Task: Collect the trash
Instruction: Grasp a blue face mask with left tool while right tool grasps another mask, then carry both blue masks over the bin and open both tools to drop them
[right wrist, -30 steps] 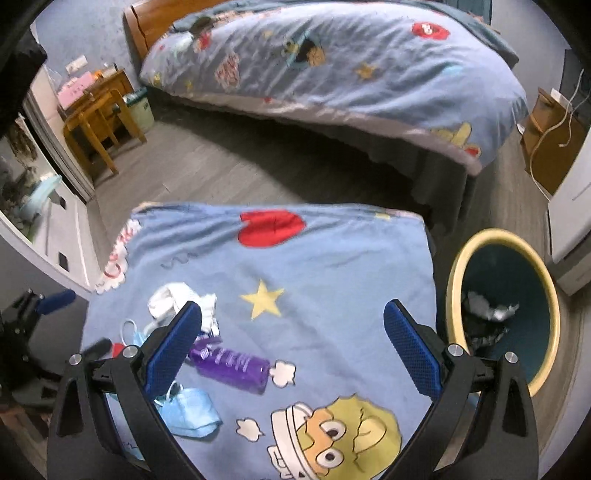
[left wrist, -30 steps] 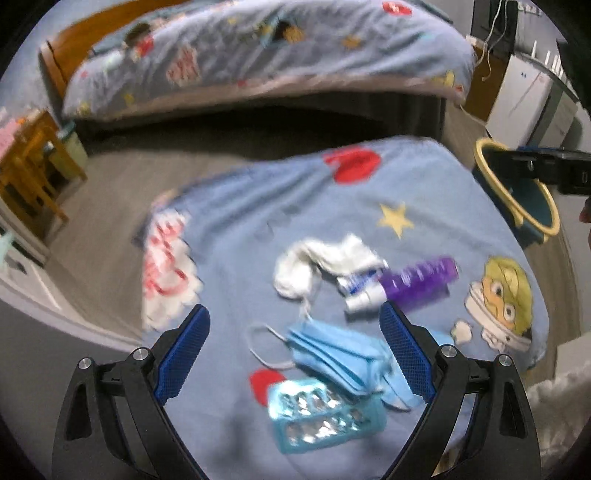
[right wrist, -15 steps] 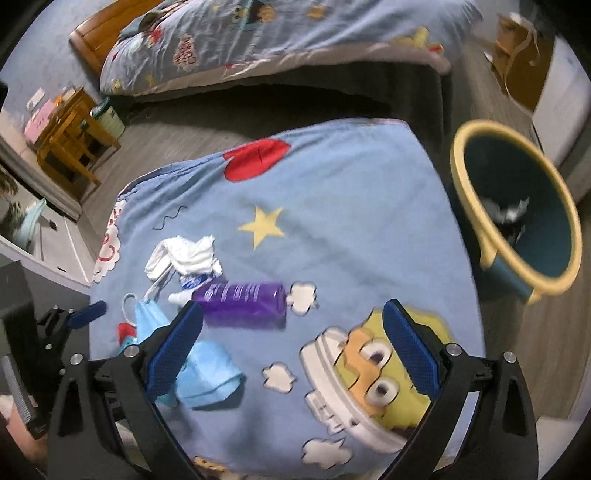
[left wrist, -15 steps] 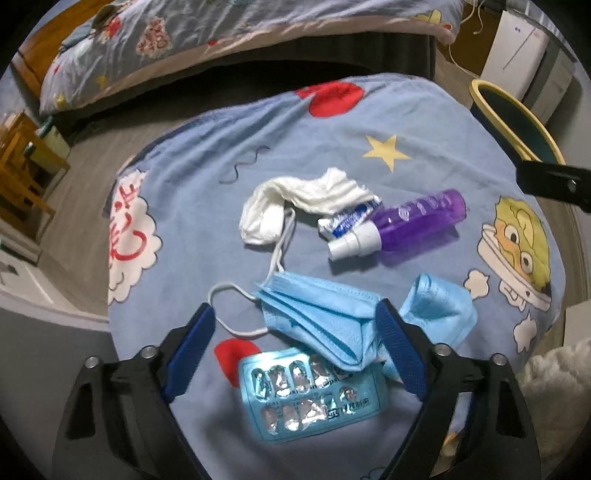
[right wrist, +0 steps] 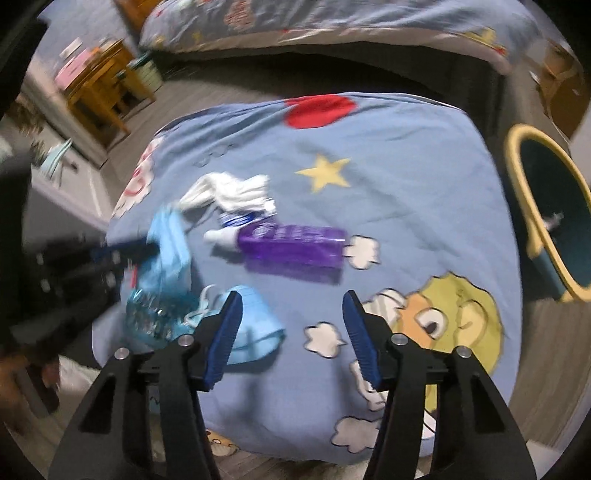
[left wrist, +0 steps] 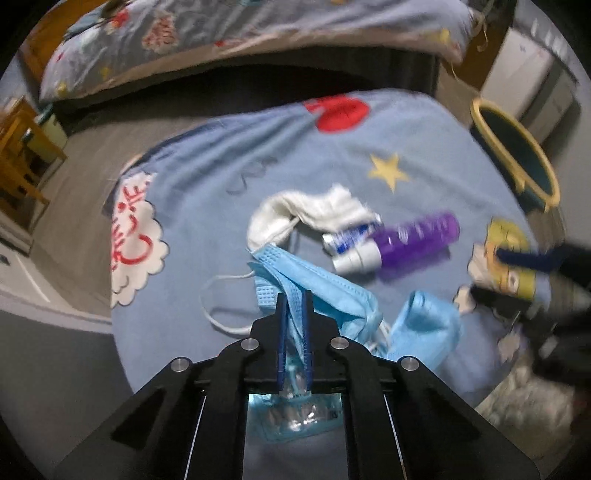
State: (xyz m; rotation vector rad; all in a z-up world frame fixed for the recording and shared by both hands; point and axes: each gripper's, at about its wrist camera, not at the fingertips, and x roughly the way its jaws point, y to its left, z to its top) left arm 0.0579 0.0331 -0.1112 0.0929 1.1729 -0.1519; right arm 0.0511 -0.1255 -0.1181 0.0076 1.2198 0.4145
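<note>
My left gripper (left wrist: 294, 295) is shut on a light blue face mask (left wrist: 317, 291) that lies on the cartoon blanket (left wrist: 221, 177); it shows lifted at the left in the right wrist view (right wrist: 170, 243). A blister pack (left wrist: 295, 417) lies under the left jaws. A second blue mask (left wrist: 424, 332), a purple bottle (left wrist: 413, 240), a small blue-white tube (left wrist: 351, 236) and a white tissue wad (left wrist: 306, 210) lie beyond. My right gripper (right wrist: 291, 306) is open and empty above the blanket, near the second mask (right wrist: 255, 328) and the purple bottle (right wrist: 291, 247).
A teal bin with a yellow rim (right wrist: 546, 214) stands on the floor right of the blanket, also in the left wrist view (left wrist: 517, 155). A bed (left wrist: 240, 33) lies behind. A wooden table (right wrist: 99, 88) stands at the far left.
My left gripper has closed on the blue mask and pulled it up off the blanket. My right gripper has narrowed and come lower toward the second mask and bottle.
</note>
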